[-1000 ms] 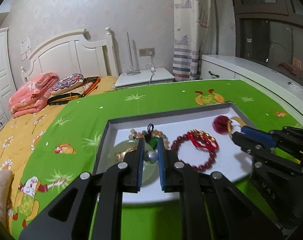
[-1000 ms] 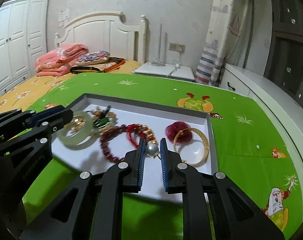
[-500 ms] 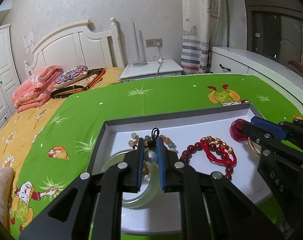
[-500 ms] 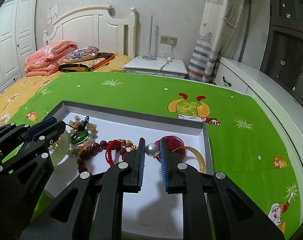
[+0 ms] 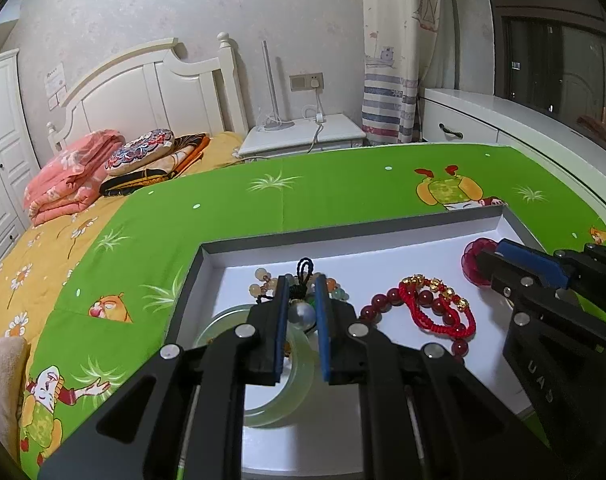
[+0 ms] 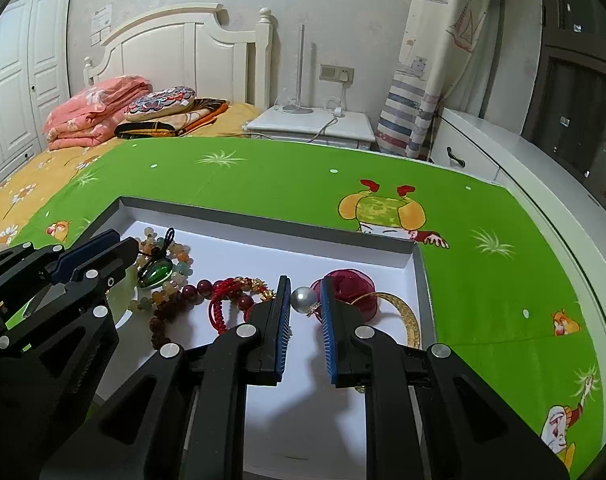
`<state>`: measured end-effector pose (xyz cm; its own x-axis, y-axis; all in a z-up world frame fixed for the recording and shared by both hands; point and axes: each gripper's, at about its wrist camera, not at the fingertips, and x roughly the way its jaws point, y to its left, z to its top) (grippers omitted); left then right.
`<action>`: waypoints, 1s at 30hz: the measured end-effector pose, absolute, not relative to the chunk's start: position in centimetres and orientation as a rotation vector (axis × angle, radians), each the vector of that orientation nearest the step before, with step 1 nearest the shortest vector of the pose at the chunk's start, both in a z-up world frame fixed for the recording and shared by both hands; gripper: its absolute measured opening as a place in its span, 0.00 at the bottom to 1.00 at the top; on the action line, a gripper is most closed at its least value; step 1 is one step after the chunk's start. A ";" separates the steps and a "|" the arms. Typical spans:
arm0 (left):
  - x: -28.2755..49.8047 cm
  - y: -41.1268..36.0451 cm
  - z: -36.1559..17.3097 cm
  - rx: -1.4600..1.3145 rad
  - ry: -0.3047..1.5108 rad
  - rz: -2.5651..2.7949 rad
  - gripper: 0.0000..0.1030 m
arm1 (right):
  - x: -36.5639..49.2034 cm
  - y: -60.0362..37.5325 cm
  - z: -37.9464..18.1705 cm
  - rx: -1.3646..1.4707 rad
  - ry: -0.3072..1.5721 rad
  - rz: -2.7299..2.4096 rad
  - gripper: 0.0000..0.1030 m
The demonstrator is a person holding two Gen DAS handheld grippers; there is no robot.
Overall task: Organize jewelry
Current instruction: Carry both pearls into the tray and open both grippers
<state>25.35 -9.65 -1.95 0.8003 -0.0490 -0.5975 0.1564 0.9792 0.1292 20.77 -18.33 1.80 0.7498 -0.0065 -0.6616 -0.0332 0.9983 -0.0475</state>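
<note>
A pearl earring (image 6: 303, 299) was pinched between the pads of the right gripper (image 6: 305, 312), above the white tray (image 6: 263, 216) near the gold bangle (image 6: 407, 314). A second pearl (image 5: 301, 314) was clamped in the left gripper (image 5: 299, 312), over the jade bangle (image 5: 299, 380). Both pearls were judged light, hard and slippery, likely to roll out of a loose pinch; a hold across the widest part of the round was thought safest. Both tools were held low, pointed forward over the tray, tips angled toward each other
</note>
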 end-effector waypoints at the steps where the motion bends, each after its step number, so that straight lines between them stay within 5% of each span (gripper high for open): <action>1: 25.4 -9.6 -2.0 0.176 0.634 -0.111 0.13 | 20.8 -18.3 1.8 -0.056 0.724 0.015 0.15; 18: 25.5 -9.4 -2.0 0.171 0.629 -0.099 0.14 | 20.9 -18.1 1.3 -0.026 0.740 0.022 0.15; 23: 25.2 -9.1 -1.8 0.167 0.604 -0.077 0.47 | 21.1 -18.7 1.2 0.013 0.749 0.009 0.28; 30: 25.1 -9.0 -1.5 0.166 0.590 -0.062 0.65 | 21.0 -19.1 1.4 0.019 0.743 -0.003 0.35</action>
<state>25.07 -9.00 -1.50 0.8295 -0.0106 -0.5583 0.1052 0.9849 0.1378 21.02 -19.12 1.40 0.7363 0.0037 -0.6767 0.0101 0.9998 0.0164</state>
